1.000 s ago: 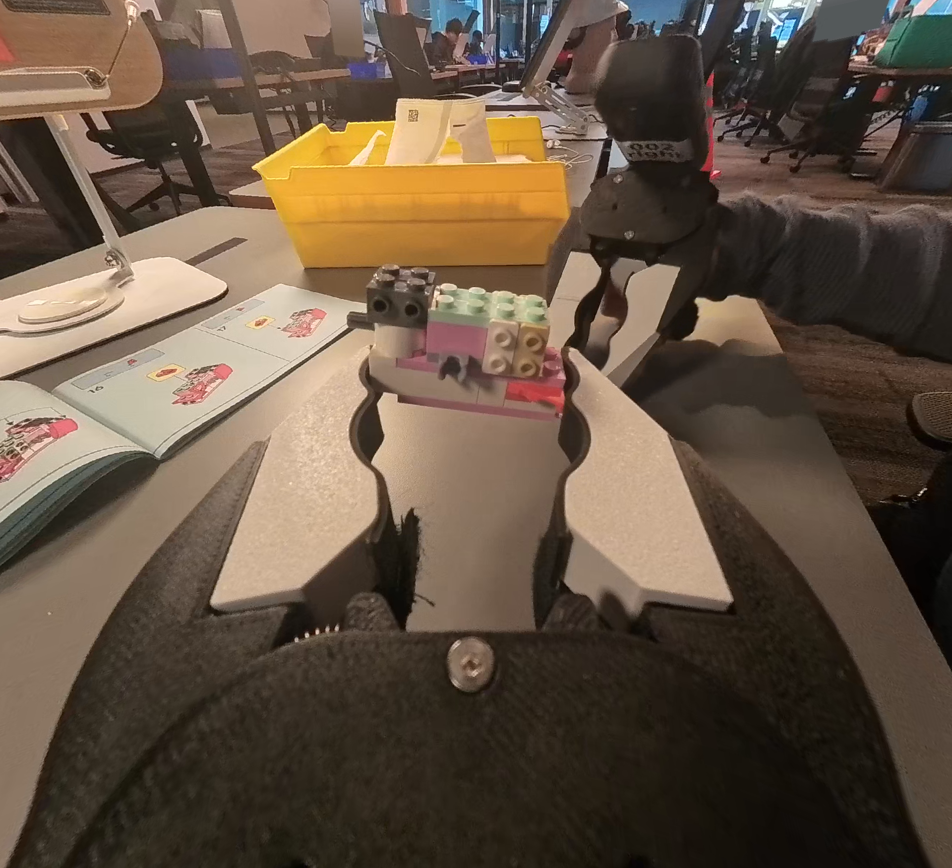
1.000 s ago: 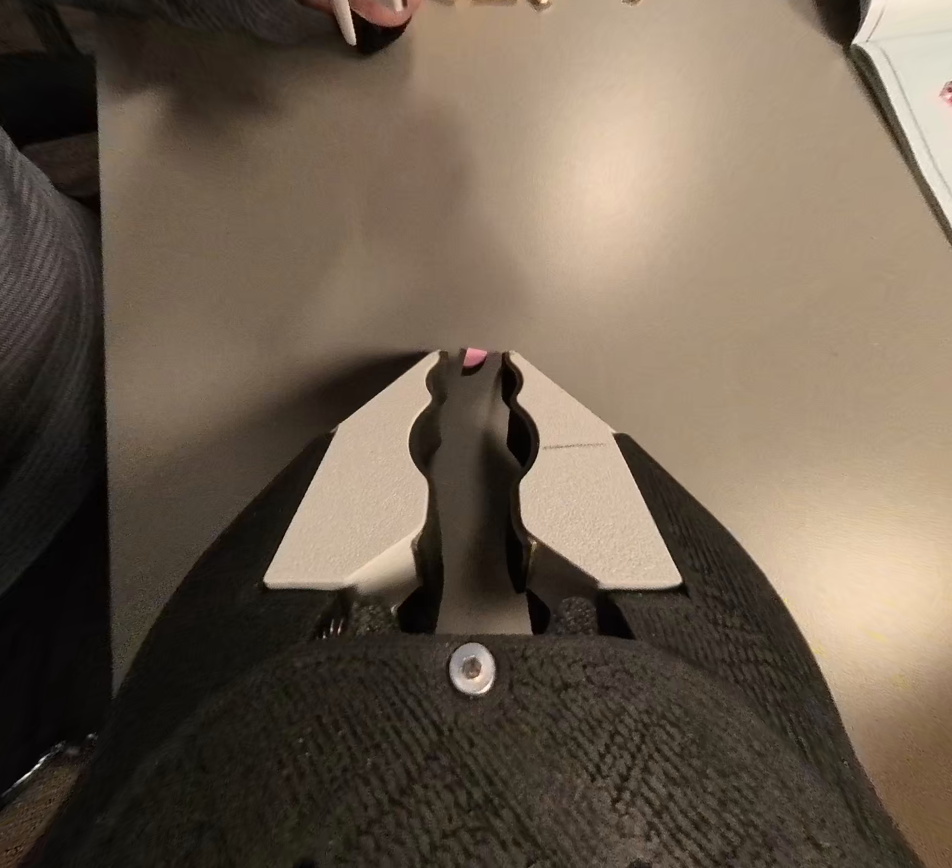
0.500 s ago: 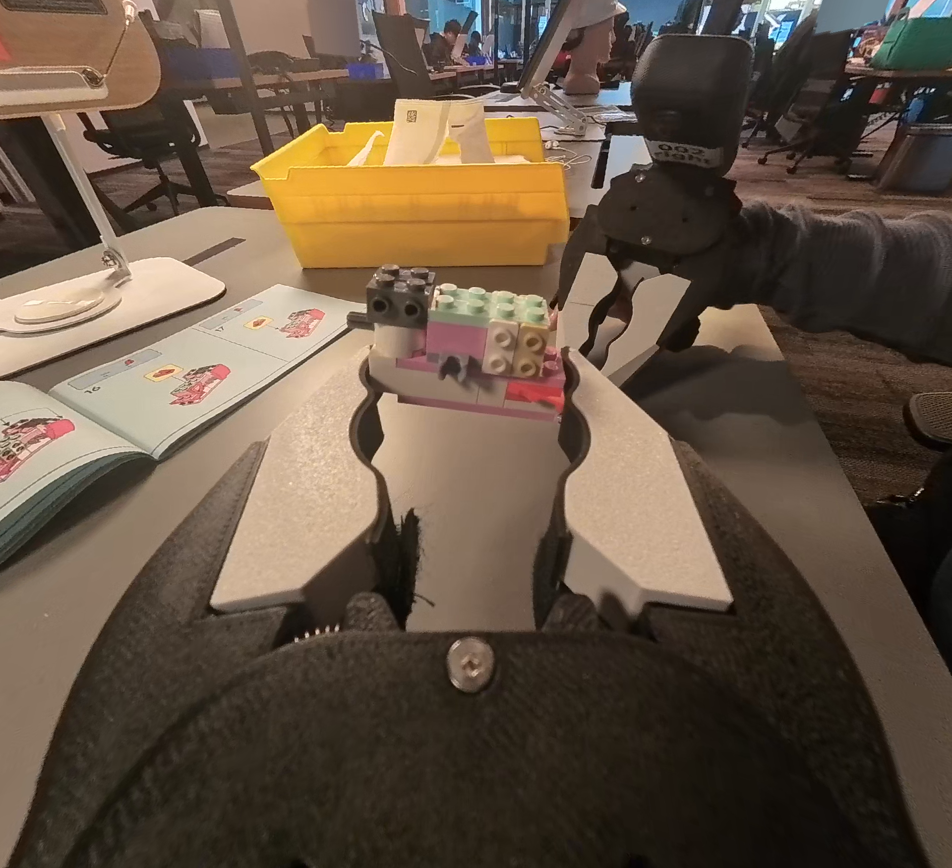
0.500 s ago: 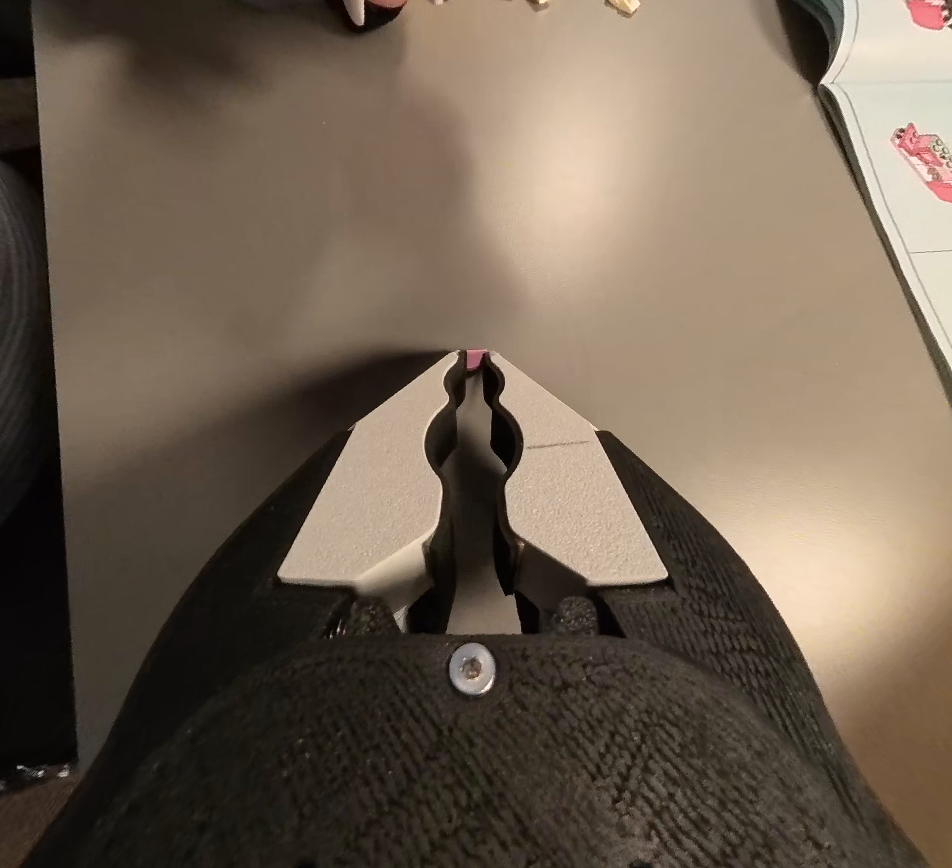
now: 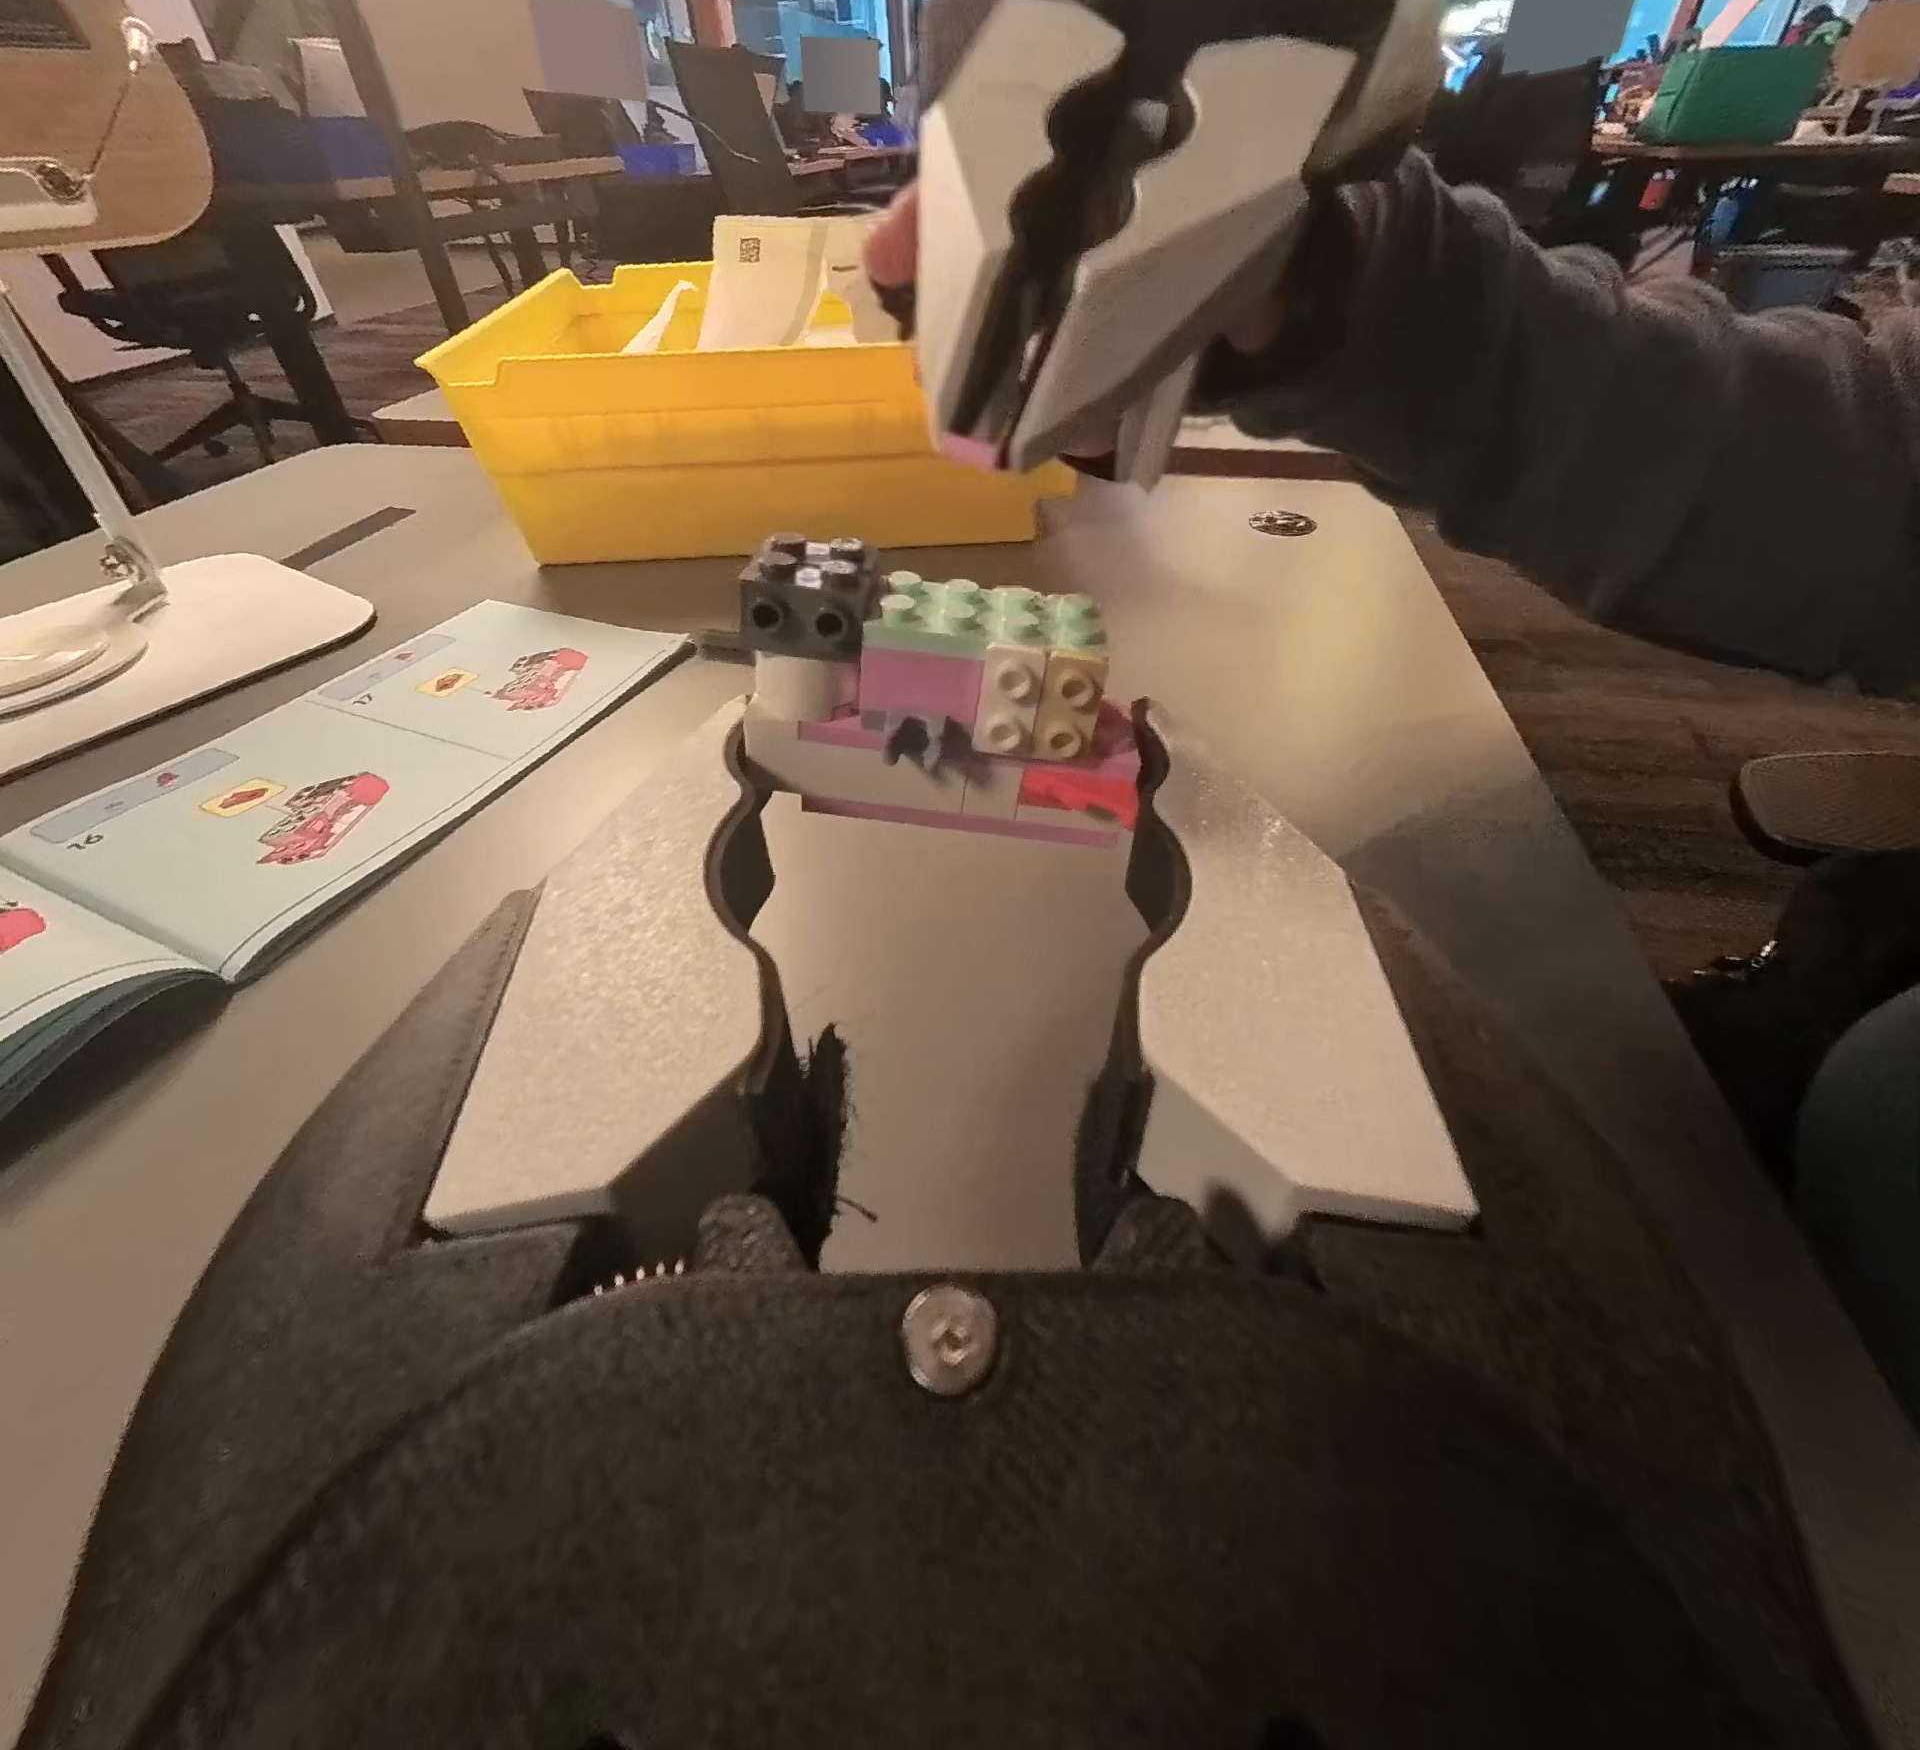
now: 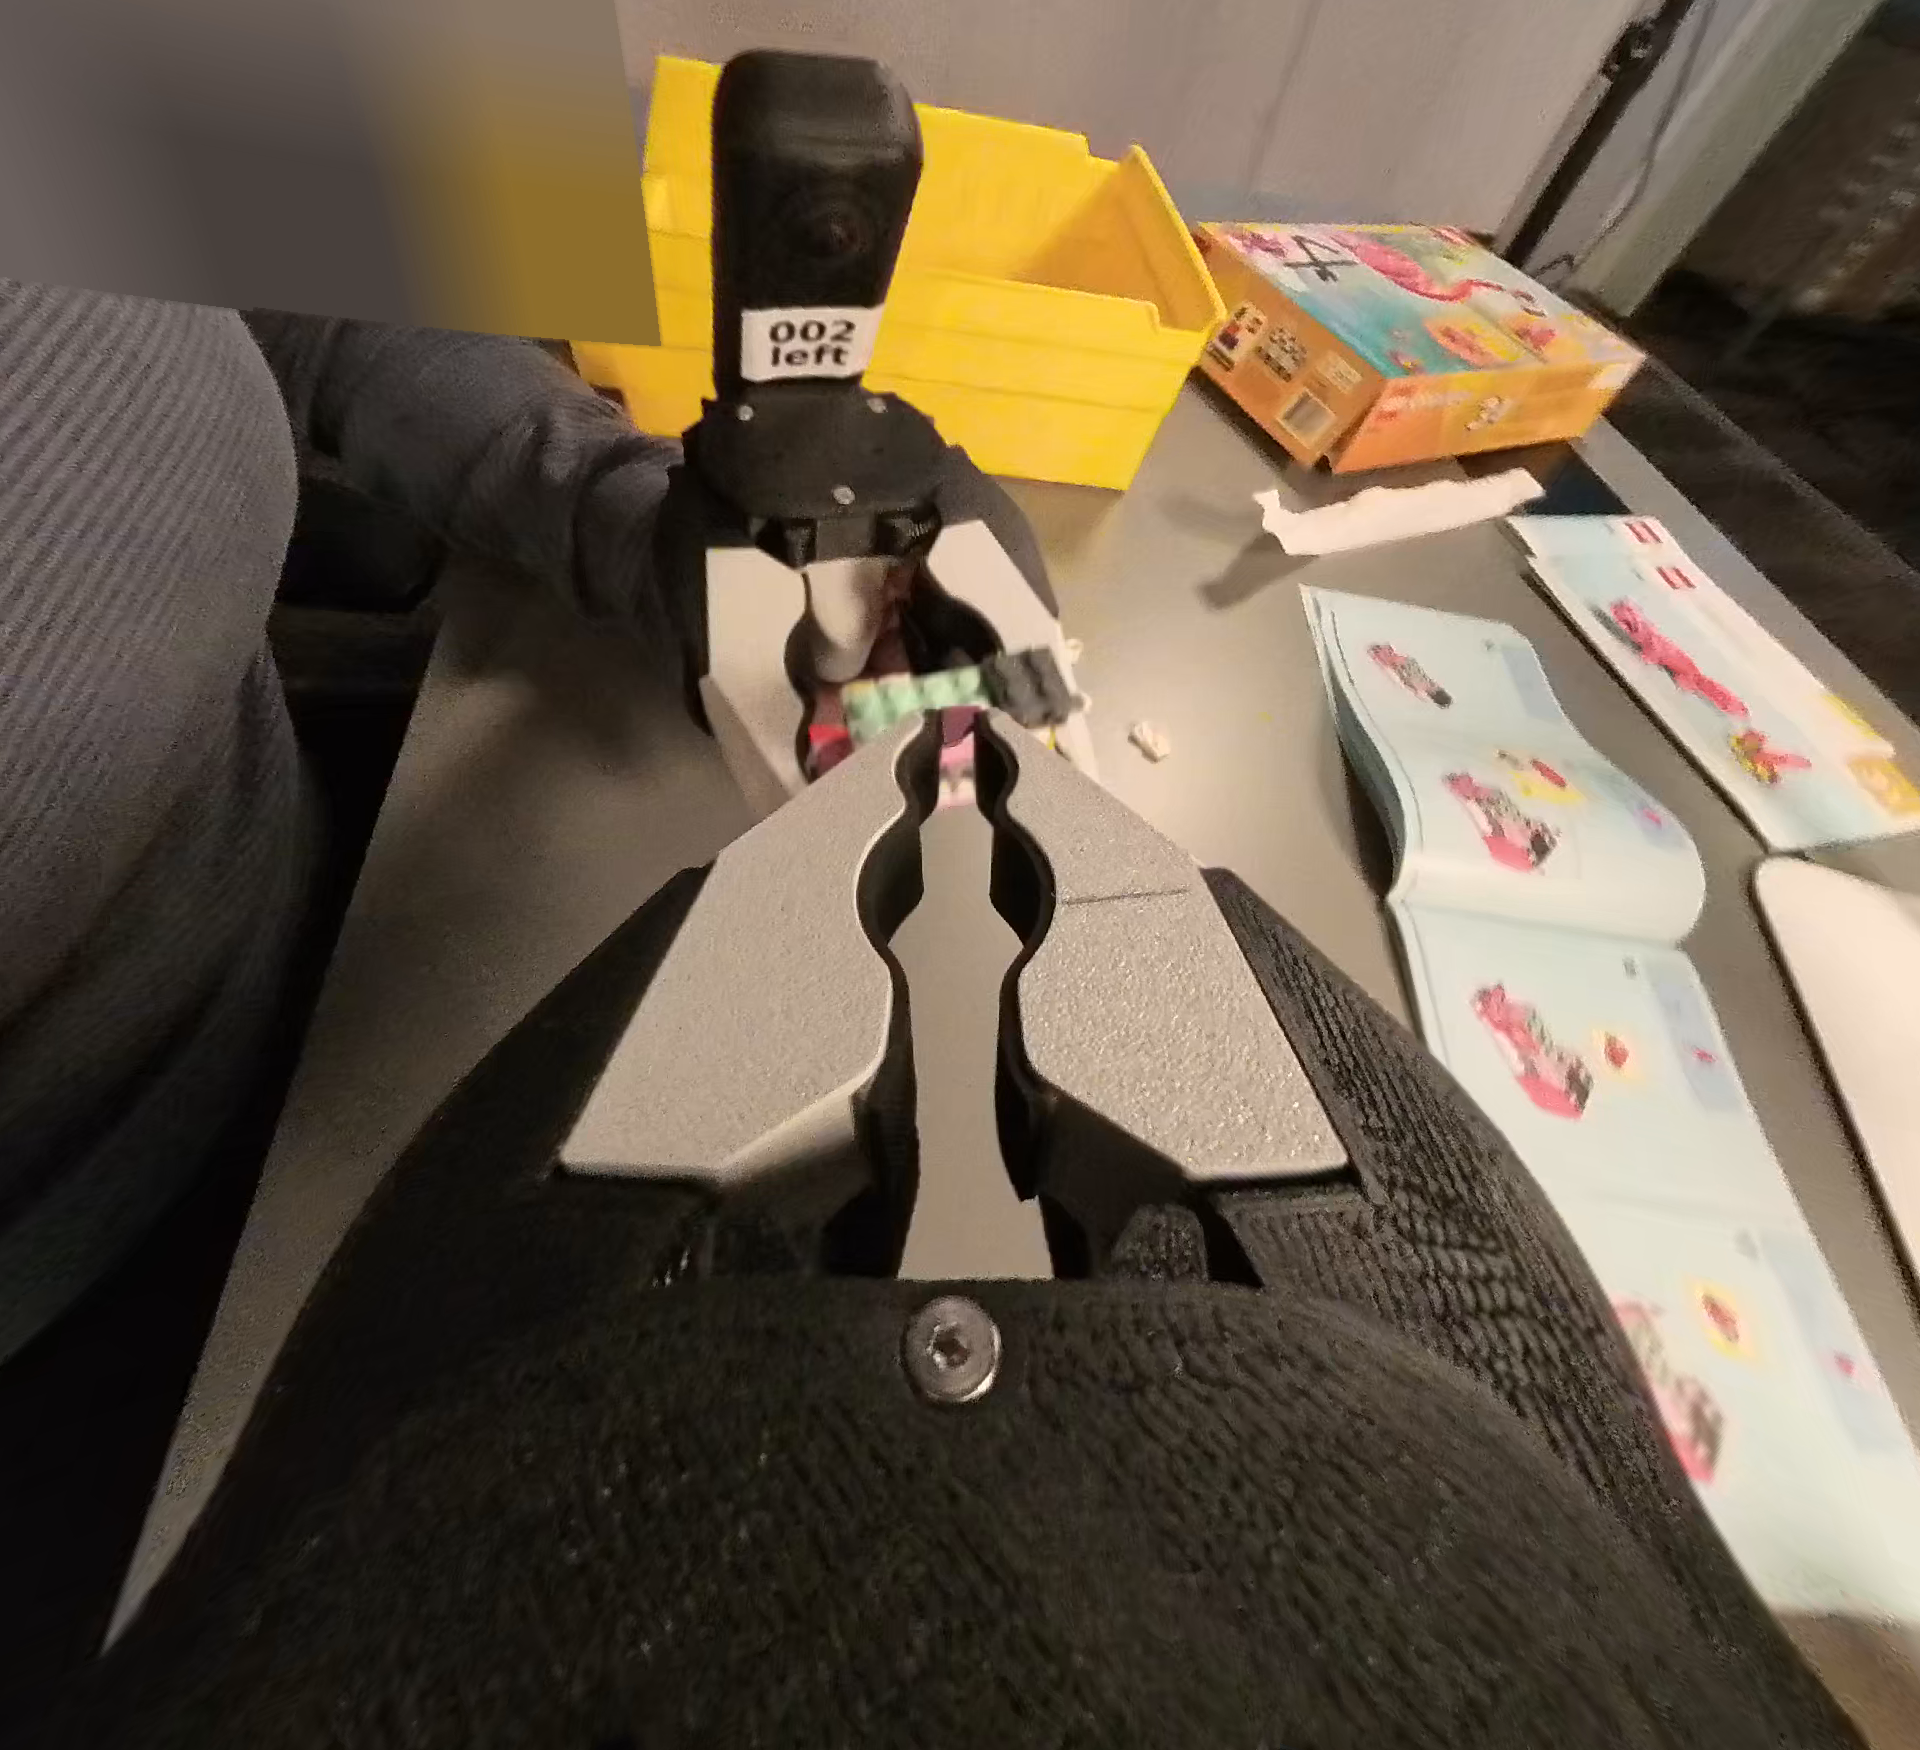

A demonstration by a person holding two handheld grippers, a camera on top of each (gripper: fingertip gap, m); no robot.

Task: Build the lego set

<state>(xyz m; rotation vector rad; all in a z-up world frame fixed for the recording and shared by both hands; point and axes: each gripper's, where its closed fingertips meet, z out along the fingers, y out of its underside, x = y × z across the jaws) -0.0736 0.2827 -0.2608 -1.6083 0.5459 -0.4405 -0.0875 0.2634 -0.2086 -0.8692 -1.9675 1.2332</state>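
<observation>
Left gripper (image 5: 940,765) has its jaws clamped on the base of a small brick model (image 5: 935,713), pads pressing both ends, model held just above the counter (image 5: 1351,661). Right gripper (image 5: 987,448) hovers above and slightly behind the model, jaws nearly closed and pinching a small pink piece (image 5: 971,451) at the tips. No goal is stated; judging by the pose, a good move keeps the left grip steady and level, brings the pink piece straight down over the studs and squares it up, pressing only once aligned, so the model does not twist in the clamp. Hard to read: right gripper is motion-blurred in the left view; the pink piece's shape and stud count are unclear, most of it hidden between the fingers. In the right view it overlaps the model, so the gap between them cannot be told. Model's underside and far side are hidden. Yellow bin (image 5: 727,433), open instruction booklet (image 5: 312,786) and orange box (image 6: 1423,339) sit nearby.
</observation>
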